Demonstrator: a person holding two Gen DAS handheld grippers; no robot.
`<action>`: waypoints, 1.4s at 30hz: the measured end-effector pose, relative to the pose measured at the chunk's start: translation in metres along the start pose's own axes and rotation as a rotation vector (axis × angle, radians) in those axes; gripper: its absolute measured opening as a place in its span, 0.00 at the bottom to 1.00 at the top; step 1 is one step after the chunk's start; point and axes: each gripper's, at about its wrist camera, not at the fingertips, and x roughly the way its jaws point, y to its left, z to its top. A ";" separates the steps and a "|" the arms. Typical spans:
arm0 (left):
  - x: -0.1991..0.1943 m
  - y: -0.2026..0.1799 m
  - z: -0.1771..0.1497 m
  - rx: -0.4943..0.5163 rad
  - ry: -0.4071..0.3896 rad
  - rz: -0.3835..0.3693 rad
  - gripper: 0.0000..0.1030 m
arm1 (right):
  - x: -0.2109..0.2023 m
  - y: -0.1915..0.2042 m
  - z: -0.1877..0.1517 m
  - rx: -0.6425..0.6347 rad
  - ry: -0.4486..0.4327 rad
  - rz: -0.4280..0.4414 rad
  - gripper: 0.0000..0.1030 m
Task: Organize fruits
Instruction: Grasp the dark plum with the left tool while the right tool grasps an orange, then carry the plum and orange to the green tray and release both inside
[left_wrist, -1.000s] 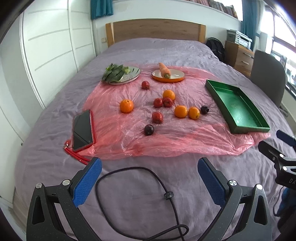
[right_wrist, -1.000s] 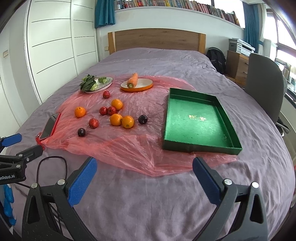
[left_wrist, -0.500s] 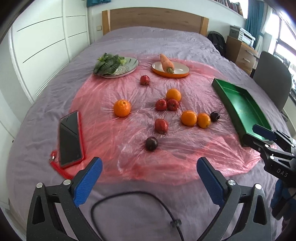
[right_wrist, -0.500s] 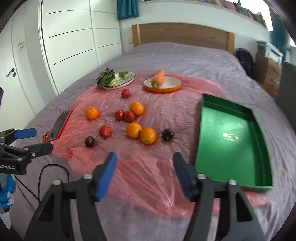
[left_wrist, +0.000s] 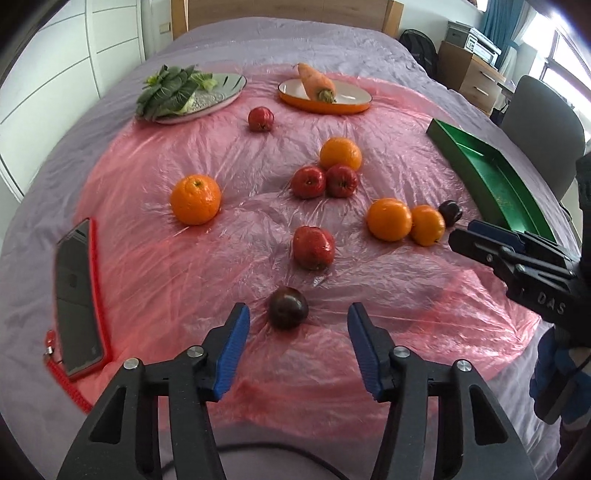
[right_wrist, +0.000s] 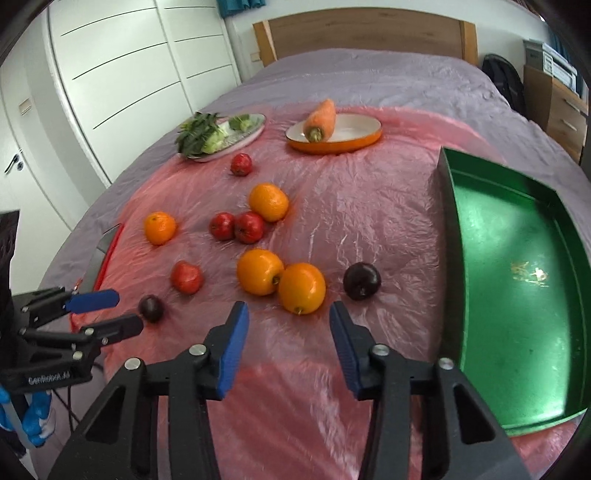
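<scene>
Several oranges, red apples and two dark plums lie loose on a pink plastic sheet (left_wrist: 155, 288) on the bed. My left gripper (left_wrist: 298, 319) is open and empty, with a dark plum (left_wrist: 287, 307) just ahead between its blue pads. My right gripper (right_wrist: 288, 314) is open and empty, right in front of an orange (right_wrist: 301, 288) with a second orange (right_wrist: 259, 271) and the other plum (right_wrist: 361, 280) beside it. An empty green tray (right_wrist: 517, 295) lies to the right.
A phone in a red case (left_wrist: 75, 295) lies at the sheet's left edge. A plate of leafy greens (left_wrist: 184, 94) and an orange dish with a carrot (left_wrist: 325, 98) stand at the back. A chair (left_wrist: 543, 125) stands right of the bed.
Both grippers have moved forward over the pink sheet toward the fruit. Their jaws have narrowed but stay open. The fruit has not moved.
</scene>
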 end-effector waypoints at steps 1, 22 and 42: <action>0.003 0.002 0.001 -0.001 0.007 -0.005 0.38 | 0.004 -0.001 0.001 0.003 0.005 -0.002 0.61; 0.031 0.012 0.001 -0.007 0.018 -0.037 0.20 | 0.058 -0.009 0.006 0.002 0.082 -0.004 0.40; -0.024 -0.025 0.015 -0.037 -0.058 -0.108 0.20 | -0.029 -0.039 -0.009 0.070 -0.050 -0.002 0.39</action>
